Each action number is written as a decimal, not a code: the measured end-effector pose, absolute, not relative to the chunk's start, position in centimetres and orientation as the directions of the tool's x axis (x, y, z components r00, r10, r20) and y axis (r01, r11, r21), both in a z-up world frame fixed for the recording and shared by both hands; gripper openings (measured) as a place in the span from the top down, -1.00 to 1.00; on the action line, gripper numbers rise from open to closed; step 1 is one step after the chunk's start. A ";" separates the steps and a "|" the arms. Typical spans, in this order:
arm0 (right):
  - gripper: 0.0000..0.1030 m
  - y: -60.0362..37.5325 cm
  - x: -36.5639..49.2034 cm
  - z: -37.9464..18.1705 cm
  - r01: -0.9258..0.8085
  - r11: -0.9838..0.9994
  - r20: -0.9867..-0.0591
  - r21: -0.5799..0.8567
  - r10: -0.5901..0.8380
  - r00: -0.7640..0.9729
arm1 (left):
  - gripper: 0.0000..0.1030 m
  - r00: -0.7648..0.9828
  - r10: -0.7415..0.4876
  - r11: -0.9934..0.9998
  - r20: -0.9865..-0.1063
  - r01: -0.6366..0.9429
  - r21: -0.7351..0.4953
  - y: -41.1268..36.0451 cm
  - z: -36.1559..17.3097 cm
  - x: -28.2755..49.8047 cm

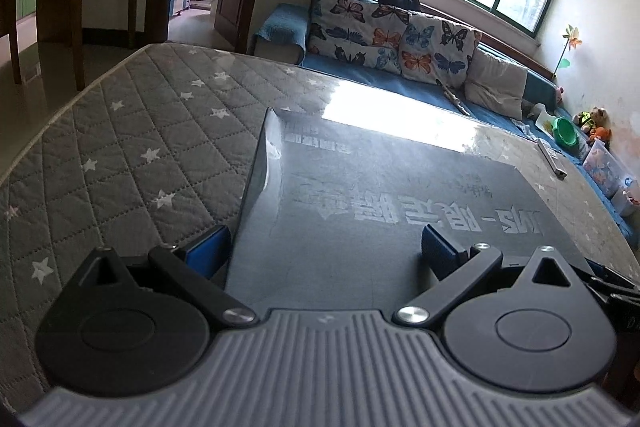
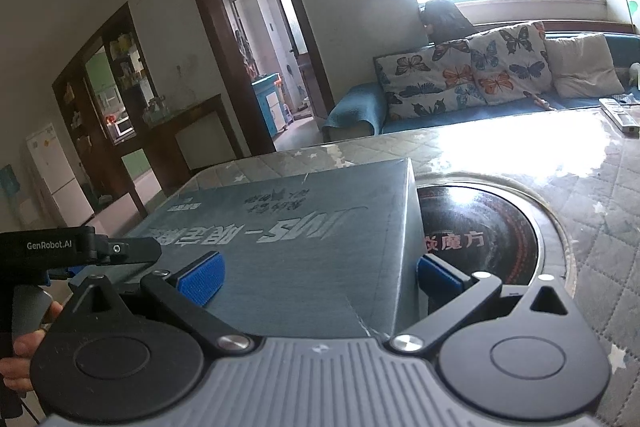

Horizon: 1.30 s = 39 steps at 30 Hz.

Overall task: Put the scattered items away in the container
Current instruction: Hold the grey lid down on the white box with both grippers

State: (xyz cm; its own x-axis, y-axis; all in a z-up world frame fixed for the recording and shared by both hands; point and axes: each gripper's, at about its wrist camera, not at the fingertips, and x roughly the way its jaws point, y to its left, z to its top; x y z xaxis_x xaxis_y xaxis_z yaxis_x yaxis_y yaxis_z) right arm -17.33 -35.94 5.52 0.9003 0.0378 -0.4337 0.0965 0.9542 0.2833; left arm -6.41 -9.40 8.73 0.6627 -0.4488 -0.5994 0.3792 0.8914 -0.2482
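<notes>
While lying flat on the grey star-quilted table cover (image 1: 132, 131):
Box: dark blue-grey printed cardboard box (image 1: 380, 187), long axis running left-right.
Left gripper (image 1: 324, 247): wide open, straddling its left end.
Right gripper (image 2: 320, 273): wide open, straddling its right end.

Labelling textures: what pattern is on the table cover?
Grey diamond quilting with white stars, clearest in the left wrist view.
</notes>
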 end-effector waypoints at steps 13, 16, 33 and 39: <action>-1.00 -35.8 -17.4 5.0 0.106 0.954 -0.469 0.280 0.040 0.882 | -0.94 0.648 -0.430 0.899 -0.628 0.371 -0.233 -9.7 7.6 -6.3; -1.00 -35.9 -17.3 4.7 0.106 0.953 -0.477 0.285 0.045 0.878 | -0.94 0.643 -0.424 0.901 -0.638 0.366 -0.231 -9.7 7.2 -6.3; -1.00 -35.7 -17.6 4.4 0.086 0.961 -0.486 0.261 0.054 0.872 | -0.94 0.662 -0.413 0.905 -0.625 0.374 -0.202 -9.7 7.7 -7.5; -1.00 -35.7 -18.1 4.7 0.080 0.965 -0.481 0.251 0.053 0.875 | -0.95 0.673 -0.403 0.910 -0.620 0.369 -0.191 -9.5 8.1 -8.2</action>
